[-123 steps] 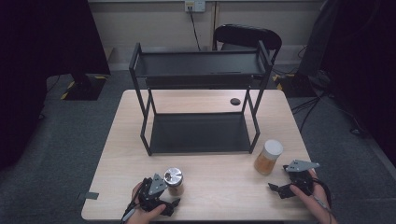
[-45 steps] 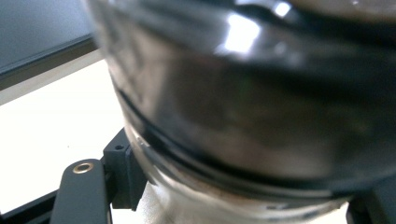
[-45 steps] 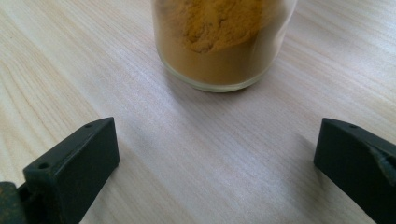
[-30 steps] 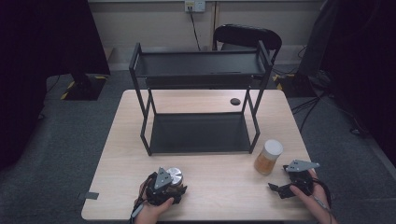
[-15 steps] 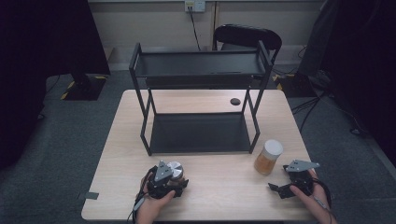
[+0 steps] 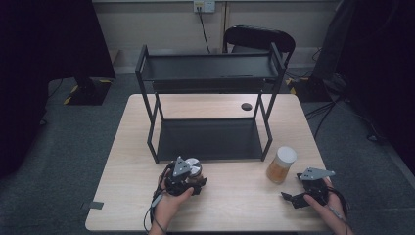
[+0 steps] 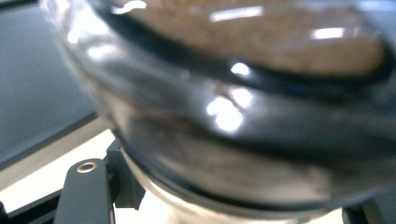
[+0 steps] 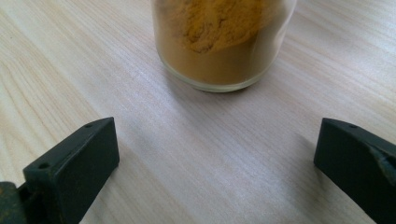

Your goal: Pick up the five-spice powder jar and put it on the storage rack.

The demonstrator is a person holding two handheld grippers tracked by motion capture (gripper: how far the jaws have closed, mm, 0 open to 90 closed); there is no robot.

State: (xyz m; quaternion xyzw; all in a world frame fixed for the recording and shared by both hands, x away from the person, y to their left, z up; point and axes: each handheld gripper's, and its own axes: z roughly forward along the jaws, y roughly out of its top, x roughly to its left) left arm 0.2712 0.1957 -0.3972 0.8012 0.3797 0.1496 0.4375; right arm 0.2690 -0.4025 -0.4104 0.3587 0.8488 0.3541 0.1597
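Note:
A glass jar (image 6: pixel 194 165) with a silver lid and dark contents sits between the jaws of my left gripper (image 6: pixel 192 175), which is shut on it just in front of the black shelf's lower tier. In the left gripper view the jar (image 7: pixel 233 107) looms large and blurred, tilted, above the jaws of my left gripper (image 7: pixel 224 207). A second jar (image 6: pixel 281 164) with a white lid and orange powder stands on the table at the right. My right gripper (image 6: pixel 296 197) rests open just short of it. In the right gripper view the orange jar (image 8: pixel 219 42) stands beyond the spread jaws of that gripper (image 8: pixel 215 158).
A black two-tier metal shelf (image 6: pixel 208 115) stands on the far half of the wooden table (image 6: pixel 244 205). A small dark round object (image 6: pixel 246 106) lies behind it at the right. A black chair (image 6: pixel 259 36) stands beyond the table.
The left gripper closed around the silver-lidded jar, then carried it forward toward the shelf and slightly up. The right gripper and the orange jar have stayed put.

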